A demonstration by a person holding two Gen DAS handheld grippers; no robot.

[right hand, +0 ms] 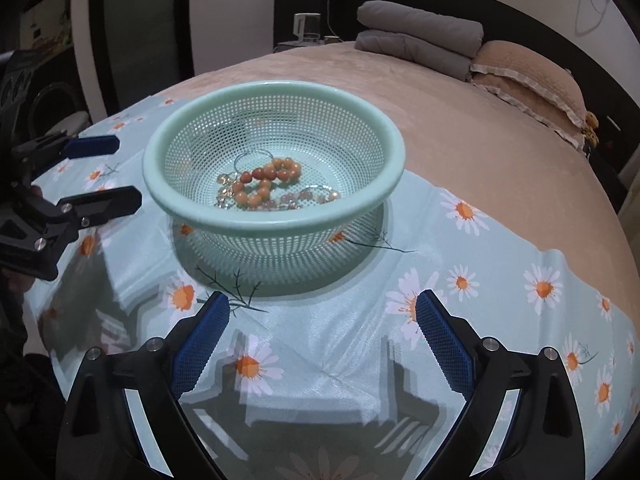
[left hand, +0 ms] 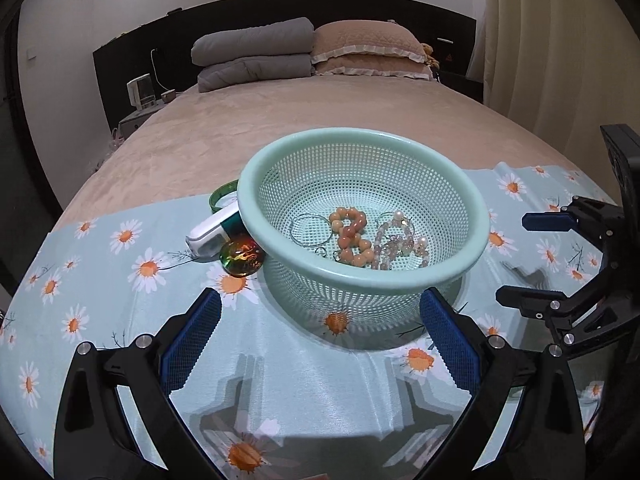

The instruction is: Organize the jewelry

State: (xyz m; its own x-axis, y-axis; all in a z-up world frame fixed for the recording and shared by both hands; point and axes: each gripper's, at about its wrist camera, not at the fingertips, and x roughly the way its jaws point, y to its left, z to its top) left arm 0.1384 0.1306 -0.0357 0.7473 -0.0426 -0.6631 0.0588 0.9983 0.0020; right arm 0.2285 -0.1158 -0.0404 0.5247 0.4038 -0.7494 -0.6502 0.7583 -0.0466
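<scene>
Basket: mint colander basket (left hand: 362, 280) holds orange bead bracelet (left hand: 351, 238) (pale beads beside).
Left claw (left hand: 320, 344): released, before basket.
Right claw (right hand: 322, 338): released, empty.

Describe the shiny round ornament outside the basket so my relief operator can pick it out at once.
On the daisy-print cloth covering the bed's near end stands a mint mesh basket. The ornament lies on the cloth against the basket's left side, just in front of a white case. It alone is a glossy, iridescent green-and-orange ball.

A home bedroom: made bed (left hand: 320, 120), stacked pillows (left hand: 368, 50), dark headboard (left hand: 132, 52), nightstand (left hand: 136, 118).
</scene>
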